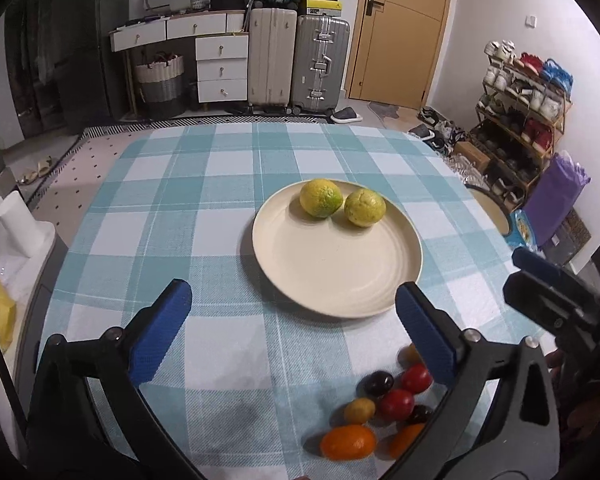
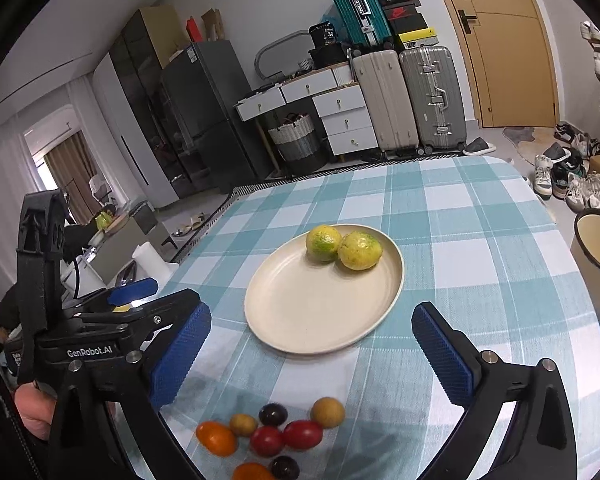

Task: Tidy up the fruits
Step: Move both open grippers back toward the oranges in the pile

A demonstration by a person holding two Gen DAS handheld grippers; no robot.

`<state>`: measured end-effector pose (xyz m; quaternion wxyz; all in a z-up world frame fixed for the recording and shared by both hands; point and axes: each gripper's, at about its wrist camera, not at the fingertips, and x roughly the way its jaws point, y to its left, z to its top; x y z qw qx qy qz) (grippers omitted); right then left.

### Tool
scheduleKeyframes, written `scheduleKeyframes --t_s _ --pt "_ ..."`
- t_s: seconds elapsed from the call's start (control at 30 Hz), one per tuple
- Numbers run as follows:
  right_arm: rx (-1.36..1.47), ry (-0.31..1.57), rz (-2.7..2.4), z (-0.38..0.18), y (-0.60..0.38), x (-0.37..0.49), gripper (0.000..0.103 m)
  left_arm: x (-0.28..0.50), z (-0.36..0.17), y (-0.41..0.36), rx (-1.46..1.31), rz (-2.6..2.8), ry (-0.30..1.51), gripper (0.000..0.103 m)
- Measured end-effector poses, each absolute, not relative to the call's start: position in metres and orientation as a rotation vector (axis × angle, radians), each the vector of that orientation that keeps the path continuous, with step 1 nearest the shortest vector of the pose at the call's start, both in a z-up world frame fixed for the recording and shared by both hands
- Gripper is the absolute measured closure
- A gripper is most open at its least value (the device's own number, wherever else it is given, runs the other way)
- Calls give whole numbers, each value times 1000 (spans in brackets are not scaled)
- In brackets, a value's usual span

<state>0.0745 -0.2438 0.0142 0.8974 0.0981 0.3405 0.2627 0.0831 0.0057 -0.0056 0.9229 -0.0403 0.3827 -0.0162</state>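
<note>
**Both grippers wide open, small fruit waiting to roll**

The right gripper [image 2: 312, 356] hangs above the checked tablecloth [image 2: 480, 240] with its jaws spread wide, holding nothing and touching nothing. The left gripper [image 1: 292, 332] matches it: jaws far apart, empty, clear of the cloth. Just below both sits the cluster of small fruits [image 2: 268, 436], red, dark, yellow and orange pieces packed close, some touching. Beyond them is the cream plate [image 2: 300, 320], with two yellow-green citrus [image 2: 342, 249] side by side at its far edge.

The risk, as I judge it: those little fruits are round, smooth and crowded. A finger coming down on one could nudge its neighbours and send them rolling across the cloth. Squeeze too hard and a soft one may split; too lightly and it may slip out before reaching the plate.
</note>
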Motion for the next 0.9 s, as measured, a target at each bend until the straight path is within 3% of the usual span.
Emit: scheduleKeyframes --t_s 0.9 --pt "175 769 507 -18 -255 -2 0 28 -80 3 -141 -124 969 1"
